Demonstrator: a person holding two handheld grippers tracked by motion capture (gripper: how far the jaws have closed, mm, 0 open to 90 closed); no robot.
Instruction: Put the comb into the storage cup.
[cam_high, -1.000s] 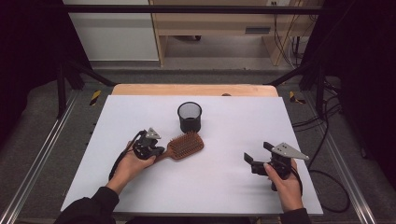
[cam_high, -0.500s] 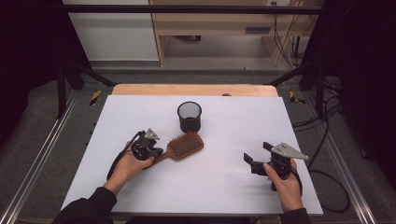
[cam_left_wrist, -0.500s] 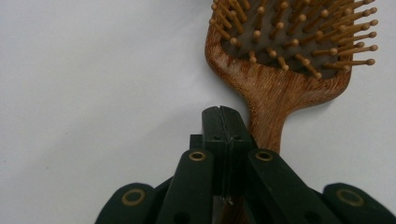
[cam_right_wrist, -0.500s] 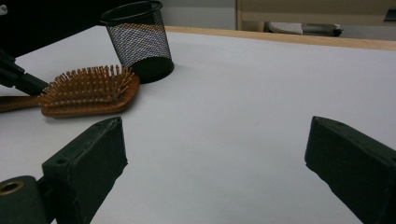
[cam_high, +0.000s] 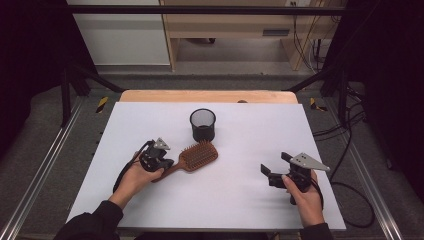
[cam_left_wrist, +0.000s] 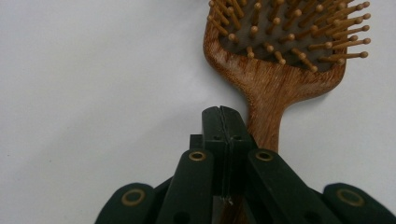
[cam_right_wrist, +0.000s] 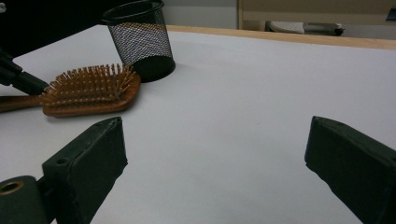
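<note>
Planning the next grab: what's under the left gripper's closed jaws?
The wooden hairbrush handle runs beneath the left gripper, jaws together above it. The handle's end is covered.

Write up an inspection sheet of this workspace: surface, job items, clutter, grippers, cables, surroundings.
Surface: white table top, wooden strip at the far edge.
Job's things: brown wooden paddle hairbrush lying bristles up; black wire-mesh cup upright just beyond it.
Clutter: nothing seen.
Grippers: left gripper shut, jaws pressed together above the brush handle, gripping nothing; right gripper open, apart from both items.
Cables: one black cable by the left hand, another off the table's right edge.
Surroundings: grey floor, metal rails, wooden furniture beyond.
</note>
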